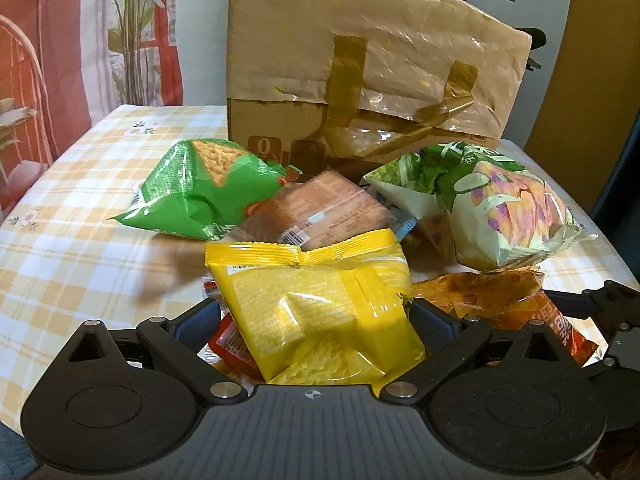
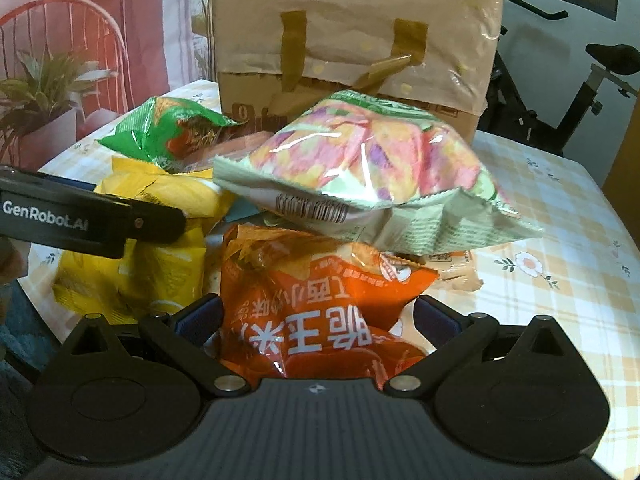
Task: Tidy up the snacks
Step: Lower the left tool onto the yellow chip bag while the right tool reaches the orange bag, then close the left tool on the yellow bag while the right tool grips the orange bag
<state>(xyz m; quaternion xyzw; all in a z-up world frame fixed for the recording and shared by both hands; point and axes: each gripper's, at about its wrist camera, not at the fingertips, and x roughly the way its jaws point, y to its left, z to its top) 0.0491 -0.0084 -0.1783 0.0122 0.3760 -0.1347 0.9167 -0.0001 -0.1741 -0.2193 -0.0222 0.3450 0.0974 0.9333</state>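
**Snack pile unsorted, both grippers reaching in**

While every packet lies in one loose heap in front of the tall paper-wrapped cardboard box (image 1: 360,60), the organizing looks barely begun, as nothing appears grouped or set apart yet. In front of the box on the yellow checked tabletop (image 1: 80,220) sit a crinkled green foil bag (image 1: 200,192), a pale green bag printed with pink and purple chips (image 2: 368,172) and a brownish wrapped packet (image 1: 320,208).

The left gripper (image 1: 314,322) has its jaws spread wide around the lower end of the glossy yellow plastic packet (image 1: 320,304), the pads beside it rather than clearly pressing. The right gripper (image 2: 316,318) likewise stands wide, straddling the orange bag with white lettering (image 2: 312,308), which lies under the pale green bag, nearest the camera.
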